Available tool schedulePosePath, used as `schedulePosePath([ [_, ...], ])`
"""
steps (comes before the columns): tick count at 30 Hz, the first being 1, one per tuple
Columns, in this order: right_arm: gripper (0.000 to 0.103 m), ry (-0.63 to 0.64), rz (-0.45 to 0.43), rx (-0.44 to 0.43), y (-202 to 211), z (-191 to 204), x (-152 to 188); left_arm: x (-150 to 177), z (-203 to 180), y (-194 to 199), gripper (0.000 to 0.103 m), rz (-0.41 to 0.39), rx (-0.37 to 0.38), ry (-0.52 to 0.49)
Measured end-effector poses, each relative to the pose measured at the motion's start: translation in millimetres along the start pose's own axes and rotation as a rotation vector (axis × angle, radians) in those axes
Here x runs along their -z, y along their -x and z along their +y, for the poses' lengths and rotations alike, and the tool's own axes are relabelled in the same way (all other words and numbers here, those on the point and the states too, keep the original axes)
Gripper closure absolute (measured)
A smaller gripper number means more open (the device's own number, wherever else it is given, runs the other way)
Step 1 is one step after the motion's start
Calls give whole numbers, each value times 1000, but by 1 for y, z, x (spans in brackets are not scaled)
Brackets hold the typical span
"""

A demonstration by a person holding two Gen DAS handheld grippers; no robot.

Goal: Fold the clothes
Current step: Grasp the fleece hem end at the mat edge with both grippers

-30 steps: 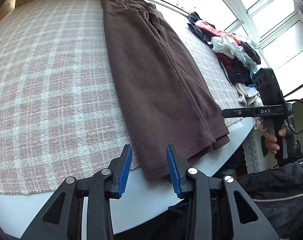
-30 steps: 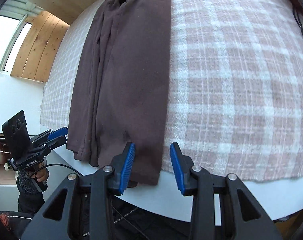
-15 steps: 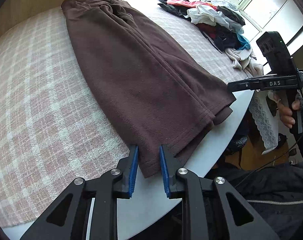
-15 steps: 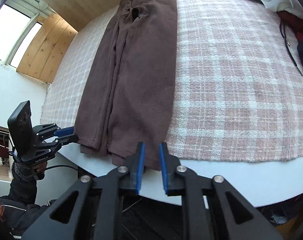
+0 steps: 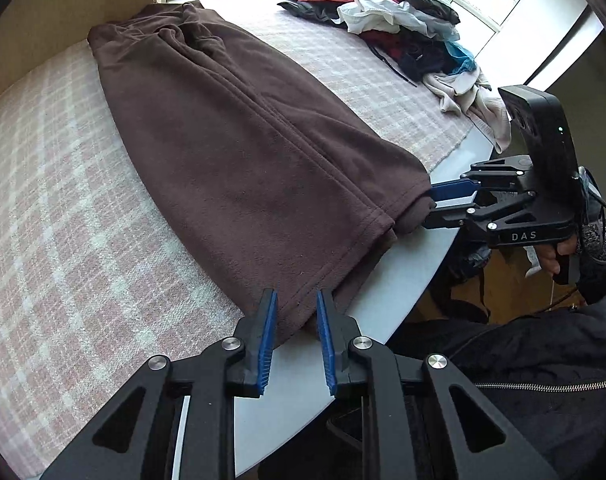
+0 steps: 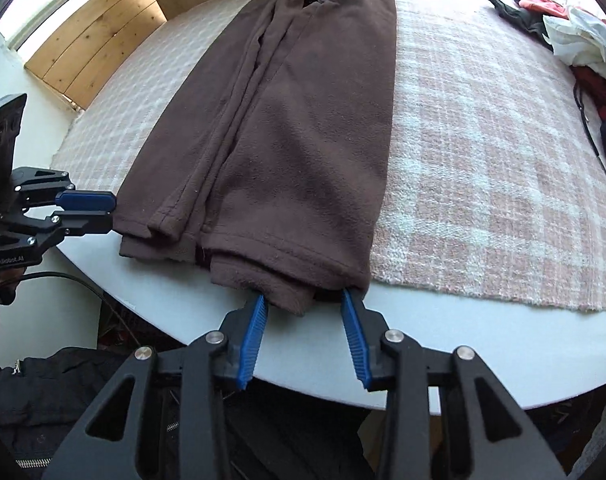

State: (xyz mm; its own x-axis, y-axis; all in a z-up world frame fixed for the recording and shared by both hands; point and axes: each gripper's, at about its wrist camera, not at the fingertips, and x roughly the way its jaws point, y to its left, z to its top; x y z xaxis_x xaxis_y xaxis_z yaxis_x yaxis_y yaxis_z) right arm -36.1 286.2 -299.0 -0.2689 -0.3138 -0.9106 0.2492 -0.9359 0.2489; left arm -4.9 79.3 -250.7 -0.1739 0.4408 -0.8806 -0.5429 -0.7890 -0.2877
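Observation:
Brown fleece trousers (image 5: 243, 152) (image 6: 303, 140) lie stretched out flat on a checked cloth (image 5: 63, 200), their hem hanging just over the cloth's near edge. My left gripper (image 5: 297, 308) has its blue pads pressed on the hem's left corner; the right wrist view shows that same gripper (image 6: 114, 213) nearly closed at that corner. My right gripper (image 6: 303, 304) straddles the right cuff. Its jaws are closing with the cuff between them, and a gap still shows beside the fabric. From the left wrist view, the right gripper (image 5: 430, 206) meets the cuff's end.
The cloth covers a white round table (image 5: 403, 280) whose bare rim runs under the hem. A pile of mixed clothes (image 5: 403, 20) (image 6: 575, 40) lies at the far right by the window. A person's dark jacket (image 5: 523, 360) is close to the table edge.
The left jaws narrowed from wide apart onto the hem's left corner. The right gripper came in from beside the table to the hem's right cuff. Both wrists rolled.

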Motion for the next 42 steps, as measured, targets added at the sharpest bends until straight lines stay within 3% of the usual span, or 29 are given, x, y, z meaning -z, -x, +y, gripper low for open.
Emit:
schedulePosePath([
  [1, 88, 2, -1, -5, 3, 0, -1, 1, 0, 1, 85, 0, 4, 0],
  [2, 89, 11, -5, -1, 6, 2, -2, 3, 0, 3, 85, -1, 8, 0],
  [6, 89, 73, 19, 23, 8, 16, -2, -1, -26, 5, 85, -35, 86, -53],
  [10, 89, 52, 33, 27, 3, 13, 3, -11, -68, -16, 84, -39, 139, -168],
  [13, 89, 19, 26, 11, -2, 9, 5, -22, -92, -37, 84, -18, 136, -240],
  [18, 89, -7, 13, -15, -8, 5, 9, -34, -105, -64, 85, 13, 90, -275],
  [20, 98, -11, 3, -9, -6, 4, 10, -36, -108, -64, 88, 12, 63, -303],
  [21, 98, -9, -1, -9, -5, 4, 10, -37, -110, -64, 96, 12, 48, -319],
  [24, 98, 19, -35, 17, 10, 7, 10, -38, -115, -61, 101, 12, 9, -370],
  [30, 98, 77, -3, 139, 12, 3, 13, -41, -117, -42, 103, 7, -18, -442],
  [32, 98, 27, 20, 71, 11, -7, 17, -38, -116, -49, 103, 37, -9, -447],
  [34, 98, -33, -36, 15, 26, -14, 16, -32, -113, -51, 103, 59, -5, -432],
  [36, 88, -75, -108, -4, 40, -20, 8, -26, -102, -38, 98, 41, 44, -360],
  [37, 77, -97, -141, -6, 45, -24, 3, -23, -92, -28, 98, 23, 60, -302],
  [40, 75, -140, -224, -76, 43, -25, -21, -11, -54, 2, 98, -29, -2, -151],
  [42, 75, -118, -223, -116, 26, -17, -38, -6, -29, 16, 99, -63, -42, -78],
])
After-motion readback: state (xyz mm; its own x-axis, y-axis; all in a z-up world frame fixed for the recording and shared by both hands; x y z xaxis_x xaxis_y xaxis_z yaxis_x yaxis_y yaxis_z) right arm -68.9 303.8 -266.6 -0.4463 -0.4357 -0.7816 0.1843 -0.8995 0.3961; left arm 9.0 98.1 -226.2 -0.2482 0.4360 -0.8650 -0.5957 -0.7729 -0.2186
